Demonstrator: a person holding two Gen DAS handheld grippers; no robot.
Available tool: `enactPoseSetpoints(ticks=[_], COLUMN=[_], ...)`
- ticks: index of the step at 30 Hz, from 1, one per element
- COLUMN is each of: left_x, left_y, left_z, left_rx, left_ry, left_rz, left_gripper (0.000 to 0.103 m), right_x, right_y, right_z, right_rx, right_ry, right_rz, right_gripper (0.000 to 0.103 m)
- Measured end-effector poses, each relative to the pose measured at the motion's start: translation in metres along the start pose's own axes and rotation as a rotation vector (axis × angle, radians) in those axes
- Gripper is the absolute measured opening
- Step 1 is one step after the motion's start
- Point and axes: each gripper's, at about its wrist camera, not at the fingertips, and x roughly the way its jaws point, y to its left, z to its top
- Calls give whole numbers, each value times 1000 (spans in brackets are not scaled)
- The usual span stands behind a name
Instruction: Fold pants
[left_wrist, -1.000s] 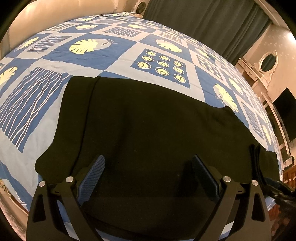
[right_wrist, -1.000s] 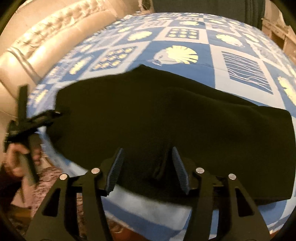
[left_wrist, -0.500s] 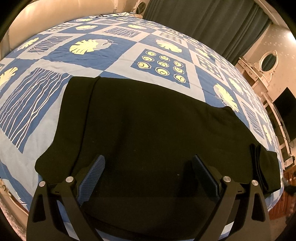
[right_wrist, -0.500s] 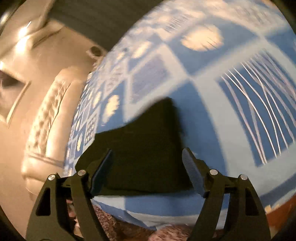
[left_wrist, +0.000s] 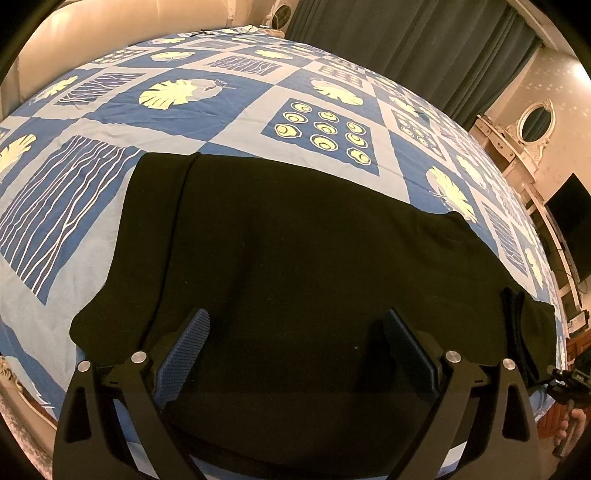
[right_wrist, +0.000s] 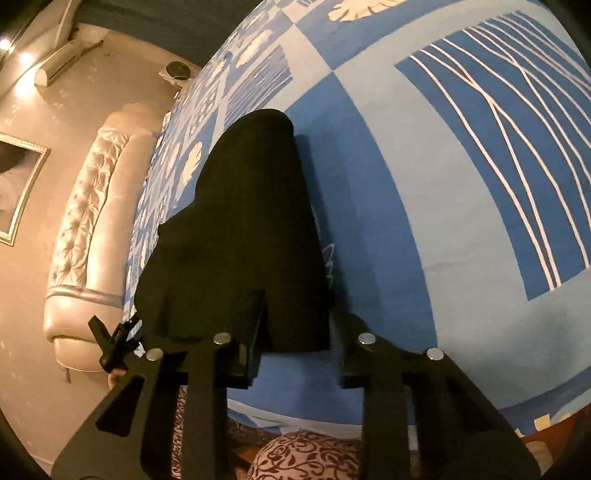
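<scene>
Black pants (left_wrist: 295, 266) lie flat across a blue patterned bedspread (left_wrist: 221, 110), folded lengthwise. My left gripper (left_wrist: 295, 350) is open and hovers over the near edge of the pants, its blue pads (left_wrist: 184, 350) wide apart with nothing between them. In the right wrist view the pants (right_wrist: 251, 229) stretch away from their end. My right gripper (right_wrist: 291, 343) is open, its jaws standing on either side of the end of the pants at the bed's edge. The right gripper also shows at the far right of the left wrist view (left_wrist: 569, 380).
A padded cream headboard (right_wrist: 85, 229) stands at the left in the right wrist view. Dark curtains (left_wrist: 406, 44), a dresser with an oval mirror (left_wrist: 535, 118) and a dark screen (left_wrist: 569, 214) line the far side. Patterned fabric (right_wrist: 310, 458) lies below the bed's edge.
My right gripper has swung from the long side of the pants round to their end and dropped low, its jaws now straddling the end. The left gripper has stayed still and open.
</scene>
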Motion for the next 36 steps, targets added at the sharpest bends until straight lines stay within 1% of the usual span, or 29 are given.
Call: enactPoseSetpoints(ticks=[2,4,5,6,7,9,13,16,18,19,20,22,24,26,27,28,29,30,32,34,36], left_x=[0,0,0,0,0,0,0,0,0,0,0,-1,-1,-2,-2,-3,-4,-5,-11,-19,-34], left_y=[0,0,0,0,0,0,0,1,2,1,1,2,1,2,2,2,2,3,9,17,29], left_z=[0,0,0,0,0,0,0,1,1,1,1,1,0,0,1,0,0,1,6,12,20], left_rx=[0,0,0,0,1,1,-2,-4,-4,-3,-3,-3,-6,-8,-10,-11,-15,-20,-53,-106,-150], left_ry=[0,-1,-1,0,-1,-1,-2,-4,-5,-4,-4,-5,-7,-9,-11,-12,-14,-13,-3,1,-27], left_rz=[0,-1,-1,0,0,1,-3,-8,-8,-7,-6,-8,-11,-17,-21,-24,-30,-38,-79,-135,-186], left_gripper=[94,94,94,94,94,94,94,94,94,94,94,94,94,94,94,94,94,94,94,94,94], right_x=[-1,-4,-8,-13,-16,-17,-2,14,25,33,37,40,35,25,14,8,0,-3,-7,-8,-6], right_y=[-2,-6,-6,-4,-2,-1,-1,-2,-6,-5,-5,-6,-2,8,16,20,28,34,50,72,92], right_z=[0,5,7,12,20,37,72,92,100,102,103,103,101,95,90,87,81,78,66,51,34], right_rx=[2,20,23,16,8,5,23,53,70,70,67,71,60,39,26,24,25,26,9,-47,-107], right_ry=[4,-4,-15,-40,-57,-80,-97,-104,-86,-66,-63,-68,-84,-119,-168,-201,-237,-245,-250,-238,-232], right_rz=[26,79,101,117,126,140,164,169,160,130,92,89,69,54,41,36,44,61,87,80,62], right_gripper=[30,40,50,57,67,67,67,67,35,28,28,28,35,49,65,74,74,74,74,76,78])
